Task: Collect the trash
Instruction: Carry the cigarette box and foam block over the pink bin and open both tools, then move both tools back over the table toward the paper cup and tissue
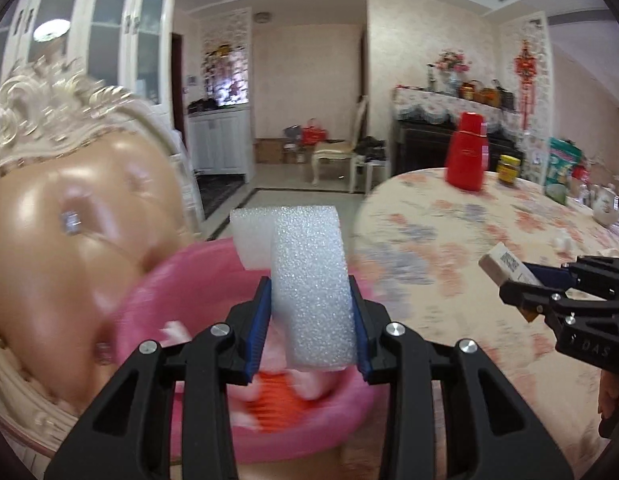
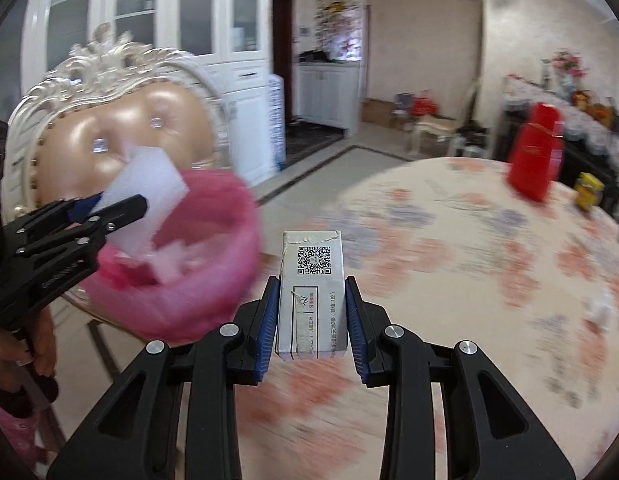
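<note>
While both tools are loaded, the task looks to be somewhere in its middle. In the lower centre of the left wrist view, the left hand-held gripper (image 1: 311, 316) is closed on a white foam block (image 1: 309, 280), its blue pads pressed against the two sides, and the block hangs over the pink basin (image 1: 141, 300) that seems to serve as the trash container. In the lower centre of the right wrist view, the right hand-held gripper (image 2: 312, 316) is closed in the same way on a small cardboard box (image 2: 311, 292) with a QR code on its top face; it is over the floral tabletop (image 2: 449, 240), to the right of the basin.

Inside the basin some pale scraps and something orange already lie, blurred, so I judge that part of the trash is collected. Both held pieces are not yet released.

Further back, near the right edge of the right wrist view, a small white crumpled thing (image 2: 599, 308) lies on the tabletop; it may be trash too, but it is too blurred to be sure. Behind it, in the upper right, stand a red bottle (image 2: 535, 152) and a yellow jar (image 2: 588, 190), probably not trash.
</note>
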Demonstrator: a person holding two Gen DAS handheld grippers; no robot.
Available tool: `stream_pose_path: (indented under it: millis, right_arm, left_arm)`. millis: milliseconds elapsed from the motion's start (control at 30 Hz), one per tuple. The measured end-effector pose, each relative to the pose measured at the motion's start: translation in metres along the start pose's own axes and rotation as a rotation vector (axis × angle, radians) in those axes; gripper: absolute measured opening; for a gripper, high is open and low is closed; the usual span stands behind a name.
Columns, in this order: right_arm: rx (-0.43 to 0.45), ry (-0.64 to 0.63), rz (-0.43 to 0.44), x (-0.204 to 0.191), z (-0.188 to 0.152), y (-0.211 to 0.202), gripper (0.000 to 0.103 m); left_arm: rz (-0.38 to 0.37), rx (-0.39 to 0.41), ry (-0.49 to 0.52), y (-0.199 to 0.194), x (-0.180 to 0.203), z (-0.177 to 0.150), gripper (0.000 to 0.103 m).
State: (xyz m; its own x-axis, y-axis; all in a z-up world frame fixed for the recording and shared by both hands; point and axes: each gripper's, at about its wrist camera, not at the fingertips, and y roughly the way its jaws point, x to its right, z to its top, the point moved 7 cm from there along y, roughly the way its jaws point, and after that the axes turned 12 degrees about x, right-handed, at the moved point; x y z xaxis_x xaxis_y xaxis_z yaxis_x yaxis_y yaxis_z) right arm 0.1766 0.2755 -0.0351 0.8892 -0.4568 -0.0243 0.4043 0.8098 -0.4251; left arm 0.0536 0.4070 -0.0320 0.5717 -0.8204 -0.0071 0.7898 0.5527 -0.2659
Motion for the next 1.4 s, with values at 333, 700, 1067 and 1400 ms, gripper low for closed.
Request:
stream_pose_path:
  millis: [333, 700, 1067, 1400]
  right_arm:
    - [-0.025, -0.018, 0.137, -0.074, 0.021, 0.068, 0.032]
    - [0.008, 0.044, 0.189, -0.077, 0.029, 0.087, 0.068]
    - [0.056, 0.052, 0.075, -0.011, 0.017, 0.019, 0.068]
    - [0.117, 0.080, -0.203, 0.108, -0.018, -0.091, 0.068]
  left_arm:
    - [0.067, -0.059, -0.039, 0.031, -0.080, -0.005, 0.036]
    - [0.091, -0.020, -0.035, 0.040, -0.098, 0.003, 0.074]
    - [0.065, 0.013, -0.061, 0.012, -0.058, 0.002, 0.098]
    - [-0.157, -0.006, 0.036, 0.015, 0.103, 0.016, 0.098]
